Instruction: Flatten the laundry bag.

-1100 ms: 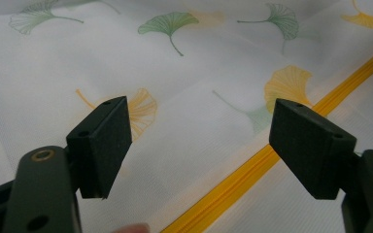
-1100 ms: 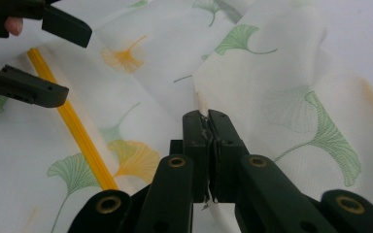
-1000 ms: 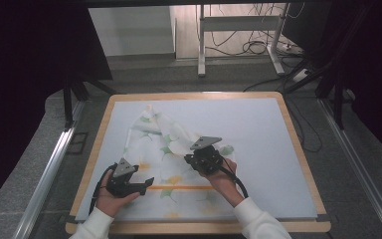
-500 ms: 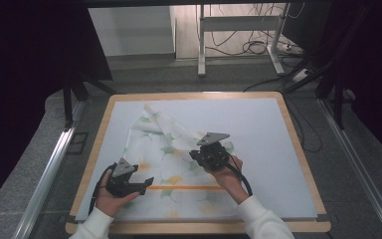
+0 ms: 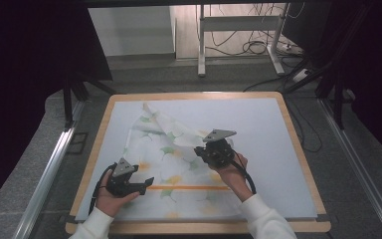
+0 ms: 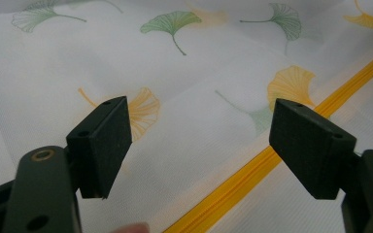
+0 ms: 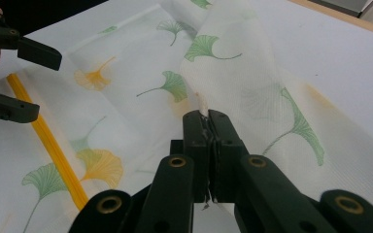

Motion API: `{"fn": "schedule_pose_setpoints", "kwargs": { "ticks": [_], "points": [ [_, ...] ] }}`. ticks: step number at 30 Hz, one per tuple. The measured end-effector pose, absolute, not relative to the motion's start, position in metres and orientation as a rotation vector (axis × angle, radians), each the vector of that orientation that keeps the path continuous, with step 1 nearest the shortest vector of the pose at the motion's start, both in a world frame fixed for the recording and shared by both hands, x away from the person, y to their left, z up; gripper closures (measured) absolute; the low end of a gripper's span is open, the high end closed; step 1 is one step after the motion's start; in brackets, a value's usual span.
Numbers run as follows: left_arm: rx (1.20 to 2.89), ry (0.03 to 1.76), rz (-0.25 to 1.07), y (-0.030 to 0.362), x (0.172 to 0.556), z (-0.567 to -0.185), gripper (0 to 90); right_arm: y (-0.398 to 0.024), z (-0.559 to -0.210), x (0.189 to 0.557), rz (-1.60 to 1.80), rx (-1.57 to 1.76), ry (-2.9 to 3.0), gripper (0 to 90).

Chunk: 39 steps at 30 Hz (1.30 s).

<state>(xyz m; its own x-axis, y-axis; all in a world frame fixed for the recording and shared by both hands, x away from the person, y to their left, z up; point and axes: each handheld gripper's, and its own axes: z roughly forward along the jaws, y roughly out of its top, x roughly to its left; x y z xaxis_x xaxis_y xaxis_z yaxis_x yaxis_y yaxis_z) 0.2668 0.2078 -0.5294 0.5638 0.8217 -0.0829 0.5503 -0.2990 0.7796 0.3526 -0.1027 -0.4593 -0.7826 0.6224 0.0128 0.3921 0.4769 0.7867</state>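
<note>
White mesh bag (image 5: 174, 164) mid-fold: right gripper (image 7: 208, 116) pinches edge, left gripper (image 6: 199, 145) open above zip (image 6: 252, 170). Next: carry fold over nearward.

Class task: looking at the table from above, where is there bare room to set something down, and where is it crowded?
Free: the mat between the cloth and the table's right rim, and the strip beyond the cloth. Crowded: the near left, where the cloth lies spread with the left gripper and right gripper.

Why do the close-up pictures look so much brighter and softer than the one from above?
High view: dark surroundings, the lit table alone bright. Left gripper view: open jaws near the lens, cloth pale and washed out. Right gripper view: the right gripper sharp, pinching cloth; far edges soft.
</note>
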Motion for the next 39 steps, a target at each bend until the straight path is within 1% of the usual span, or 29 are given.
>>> {"fn": "schedule_pose_setpoints", "kwargs": {
  "ticks": [39],
  "points": [
    [1.995,1.101,0.43,0.207,0.267,-0.53,22.9,-0.129,-0.451,0.364,1.222,0.938,2.377,86.6]
  ]
}}
